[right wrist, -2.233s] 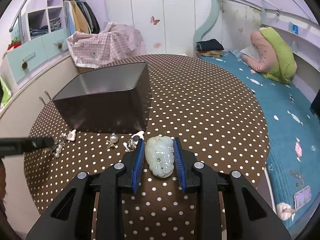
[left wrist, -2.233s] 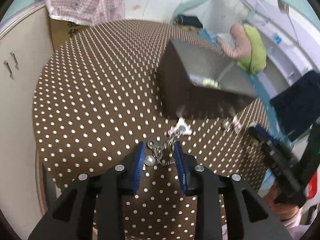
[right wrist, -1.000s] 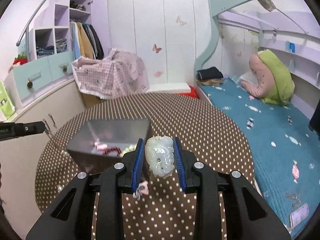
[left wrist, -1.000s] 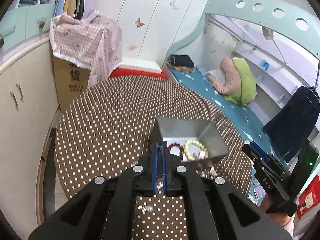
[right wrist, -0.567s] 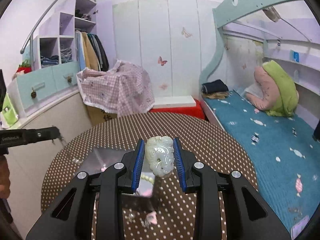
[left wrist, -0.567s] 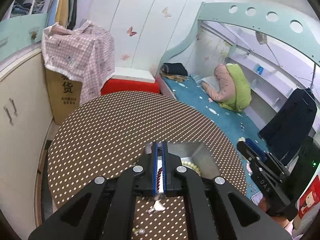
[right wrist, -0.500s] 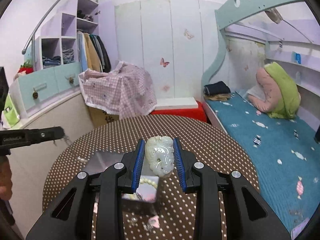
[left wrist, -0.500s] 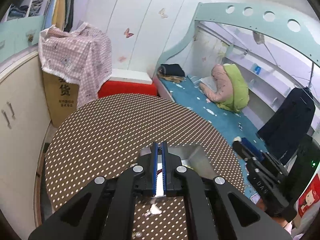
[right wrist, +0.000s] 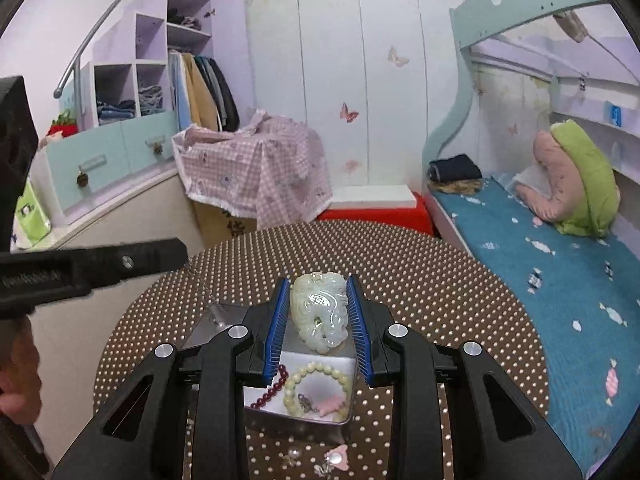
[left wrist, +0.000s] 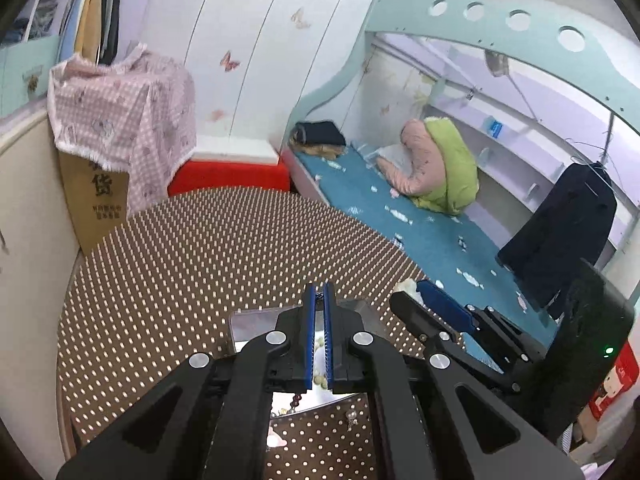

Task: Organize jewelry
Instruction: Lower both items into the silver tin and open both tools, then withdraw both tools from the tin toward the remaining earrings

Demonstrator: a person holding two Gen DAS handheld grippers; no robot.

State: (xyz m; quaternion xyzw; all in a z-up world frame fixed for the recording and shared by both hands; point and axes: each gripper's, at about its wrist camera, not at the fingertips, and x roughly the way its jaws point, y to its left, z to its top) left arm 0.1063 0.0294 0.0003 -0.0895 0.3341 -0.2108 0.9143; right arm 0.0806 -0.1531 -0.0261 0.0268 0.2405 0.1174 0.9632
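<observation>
Both grippers have risen above the metal box (right wrist: 304, 416). Right gripper (right wrist: 318, 312) clamps the jade pendant (right wrist: 318, 312); left gripper (left wrist: 319, 320), nearly closed, pinches a thin chain (right wrist: 202, 284) seen only from the right wrist.

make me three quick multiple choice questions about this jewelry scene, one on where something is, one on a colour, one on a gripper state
1. Where is the cream bead bracelet?
A. inside the metal box
B. on the bed
C. on the cabinet

2. What colour is the tablecloth?
A. plain blue
B. brown with white dots
C. pink check

3. What is the right gripper doing?
A. open, holding nothing
B. shut on a red bracelet
C. shut on the jade pendant

Answers: 1 A, the bracelet lies on the box floor. 2 B, dots cover the brown cloth. 3 C, both pads press the pendant's sides.
</observation>
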